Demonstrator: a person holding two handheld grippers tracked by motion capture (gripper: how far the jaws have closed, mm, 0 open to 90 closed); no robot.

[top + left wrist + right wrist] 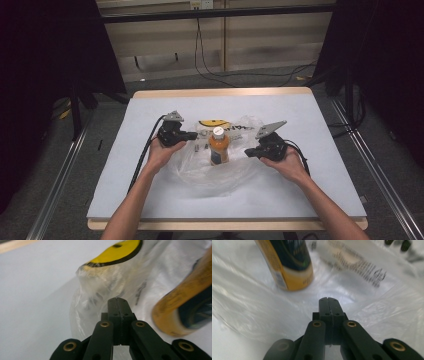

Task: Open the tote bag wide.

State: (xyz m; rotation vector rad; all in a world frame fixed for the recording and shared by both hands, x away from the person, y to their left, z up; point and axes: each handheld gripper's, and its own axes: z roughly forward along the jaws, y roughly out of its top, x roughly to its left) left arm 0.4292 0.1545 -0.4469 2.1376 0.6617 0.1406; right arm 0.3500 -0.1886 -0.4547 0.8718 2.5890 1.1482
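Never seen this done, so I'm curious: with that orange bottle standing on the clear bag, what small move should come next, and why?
Probably open the left gripper at the plastic bag edge. Both it and the right gripper are shut, holding nothing, flanking the bottle that stands upright on the bag.

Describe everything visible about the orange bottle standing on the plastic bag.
The orange bottle stands upright near the middle of the table, on a crumpled clear plastic bag that spreads around it. It looks like plastic, filled with orange drink, with a white cap and a dark label around its body. The bag bears a yellow smiley print and dark lettering behind the bottle. The left hand-held gripper and right hand-held gripper flank the bottle, both apart from it.
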